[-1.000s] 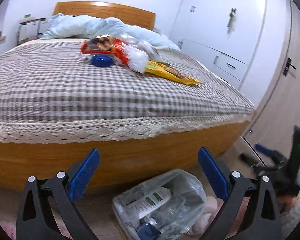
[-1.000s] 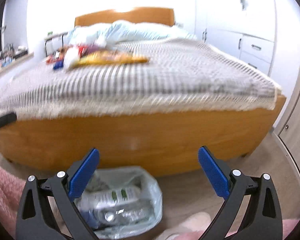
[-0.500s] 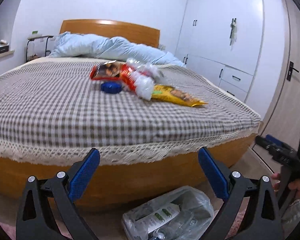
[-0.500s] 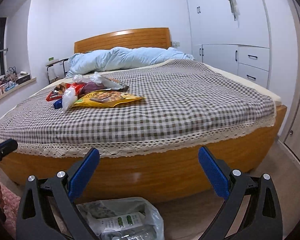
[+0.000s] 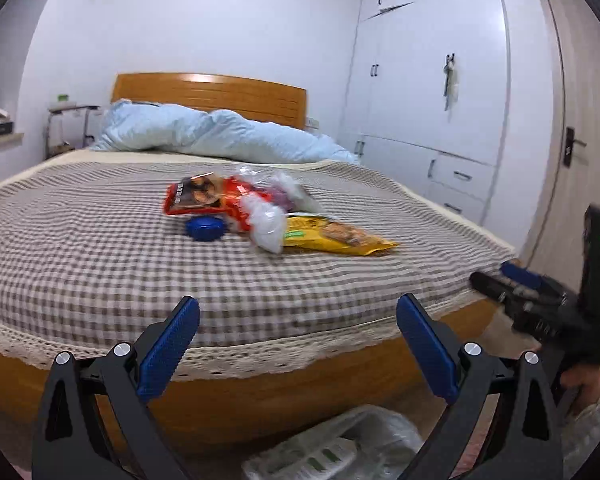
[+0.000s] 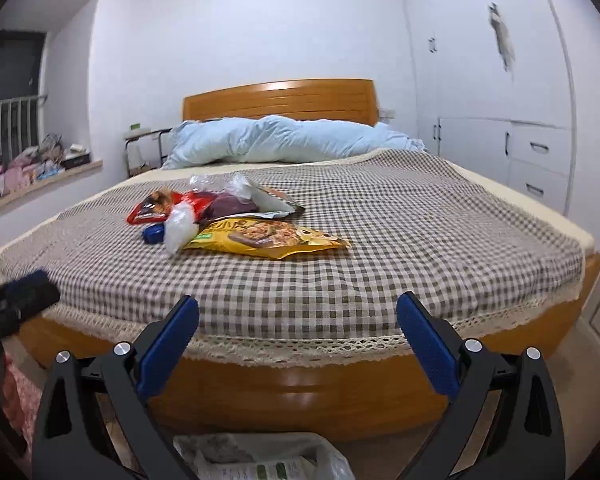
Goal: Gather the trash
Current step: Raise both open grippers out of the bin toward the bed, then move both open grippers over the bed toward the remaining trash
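Blue pads line both tools: the left gripper (image 5: 298, 344) and the right gripper (image 6: 298, 342) each hold their fingers wide apart with nothing between them, short of the foot of the bed (image 6: 380, 240). On the bed's checked cover, near its middle, the trash lies in one cluster: a yellow snack bag (image 6: 268, 237) nearest the foot, a crumpled clear plastic bag (image 5: 266, 226) touching it, a red wrapper (image 5: 198, 200) and a blue lid (image 5: 205, 229) just beside. On the floor below the bed's foot sits a clear trash bag (image 6: 260, 458).
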### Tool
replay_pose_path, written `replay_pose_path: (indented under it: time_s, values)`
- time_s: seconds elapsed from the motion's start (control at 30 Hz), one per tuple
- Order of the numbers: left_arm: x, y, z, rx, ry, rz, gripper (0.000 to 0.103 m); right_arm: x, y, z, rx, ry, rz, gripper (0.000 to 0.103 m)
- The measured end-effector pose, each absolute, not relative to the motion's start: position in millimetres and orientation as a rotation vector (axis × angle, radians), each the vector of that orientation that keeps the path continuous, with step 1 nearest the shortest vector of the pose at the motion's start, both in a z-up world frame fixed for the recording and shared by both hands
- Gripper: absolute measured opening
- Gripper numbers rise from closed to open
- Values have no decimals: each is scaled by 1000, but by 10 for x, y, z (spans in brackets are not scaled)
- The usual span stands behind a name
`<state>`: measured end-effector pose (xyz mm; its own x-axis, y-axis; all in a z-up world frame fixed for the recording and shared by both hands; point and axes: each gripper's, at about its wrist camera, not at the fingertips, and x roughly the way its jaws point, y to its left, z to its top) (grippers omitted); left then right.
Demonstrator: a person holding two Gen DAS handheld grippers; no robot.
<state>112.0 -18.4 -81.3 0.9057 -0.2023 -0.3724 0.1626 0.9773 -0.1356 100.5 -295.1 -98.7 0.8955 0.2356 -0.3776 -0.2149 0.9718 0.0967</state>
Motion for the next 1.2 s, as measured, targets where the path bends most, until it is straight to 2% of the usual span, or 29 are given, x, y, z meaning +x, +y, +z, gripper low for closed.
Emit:
replay_pose_path:
  time_s: [0.2, 0.3, 0.7, 0.9, 1.2]
  values:
    - [1194, -77, -894, -142, 466, -189, 95, 987, -2889, -1032, 112, 405, 199, 95]
    - [1267, -68, -759, -153, 411, -198, 95, 990, -2869, -939, 91, 321, 173, 95]
    - [1862, -150, -697, -333, 503, -231, 95, 1197, -3120, -909, 192, 466, 198, 95]
    - [1931, -406, -757, -343, 510, -283, 95, 994, -3299, -944, 177, 527, 134, 95]
    - [1830, -554, -779, -344, 531, -223, 95, 1006, -3307, -903, 81, 525, 151, 95]
